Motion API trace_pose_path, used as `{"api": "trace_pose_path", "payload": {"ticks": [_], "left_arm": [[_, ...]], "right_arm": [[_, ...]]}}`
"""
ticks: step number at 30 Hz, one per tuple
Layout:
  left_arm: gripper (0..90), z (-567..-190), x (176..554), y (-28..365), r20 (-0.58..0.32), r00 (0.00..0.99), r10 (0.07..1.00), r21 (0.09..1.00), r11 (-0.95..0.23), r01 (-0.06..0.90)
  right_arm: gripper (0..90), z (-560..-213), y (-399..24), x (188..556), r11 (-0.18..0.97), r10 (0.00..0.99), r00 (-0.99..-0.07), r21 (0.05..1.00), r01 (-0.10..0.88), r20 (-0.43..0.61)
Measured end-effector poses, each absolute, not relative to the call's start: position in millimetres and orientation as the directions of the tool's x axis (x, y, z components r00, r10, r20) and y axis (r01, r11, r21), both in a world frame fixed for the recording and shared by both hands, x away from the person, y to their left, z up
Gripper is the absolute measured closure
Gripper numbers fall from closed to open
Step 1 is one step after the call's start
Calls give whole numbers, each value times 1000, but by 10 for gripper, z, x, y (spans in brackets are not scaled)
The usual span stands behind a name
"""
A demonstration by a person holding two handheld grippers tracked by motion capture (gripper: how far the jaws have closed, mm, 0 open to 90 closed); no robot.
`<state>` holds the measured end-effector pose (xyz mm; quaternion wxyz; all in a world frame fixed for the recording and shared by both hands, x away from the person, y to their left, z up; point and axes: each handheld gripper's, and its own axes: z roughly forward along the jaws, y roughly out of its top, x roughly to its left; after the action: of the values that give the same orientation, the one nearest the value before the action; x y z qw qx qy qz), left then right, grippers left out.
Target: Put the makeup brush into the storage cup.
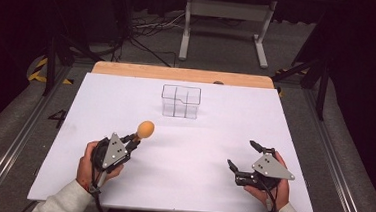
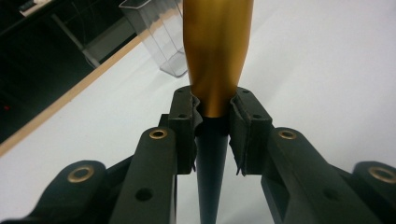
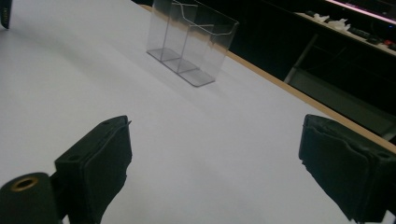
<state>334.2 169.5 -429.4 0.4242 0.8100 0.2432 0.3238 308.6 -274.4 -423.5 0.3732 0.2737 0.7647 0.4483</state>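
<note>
The left gripper (image 1: 134, 138) is pinching an orange-headed tool (image 1: 145, 129) by its neck. The right gripper (image 1: 242, 155) is hovering over the white sheet (image 1: 197, 162), jaws spread and holding nothing, well short of the clear box (image 1: 180, 102).

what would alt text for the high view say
A person's left claw grips an orange-headed tool above a white table; the right claw hangs open and empty. A clear divided container stands farther back.

Divided container (image 1: 180, 102) on table (image 1: 74, 128), far centre.
</note>
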Motion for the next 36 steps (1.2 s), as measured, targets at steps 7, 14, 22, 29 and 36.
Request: {"api": "trace_pose_path", "payload": {"ticks": [7,14,22,29,36], "left_arm": [[724,-4279,3388,1782,227,686,691,885,-440,150],[724,-4232,3450,1853,116,712,693,931,-325,165],[725,-4173,3542,1878,46,723,689,956,-242,169],[724,-4132,3690,1860,6,736,677,966,-193,170],[724,-4059,3725,1813,9,740,673,973,-176,148]], "right_arm": [[91,-4263,-2840,3070,427,775,-554,898,105,-304],[59,-4290,-2873,3052,424,786,-544,897,128,-294],[60,-4305,-2929,3041,397,809,-519,907,138,-276],[60,-4331,-2986,3041,380,823,-505,913,151,-259],[54,-4309,-3028,3029,346,832,-505,927,147,-230]]}}
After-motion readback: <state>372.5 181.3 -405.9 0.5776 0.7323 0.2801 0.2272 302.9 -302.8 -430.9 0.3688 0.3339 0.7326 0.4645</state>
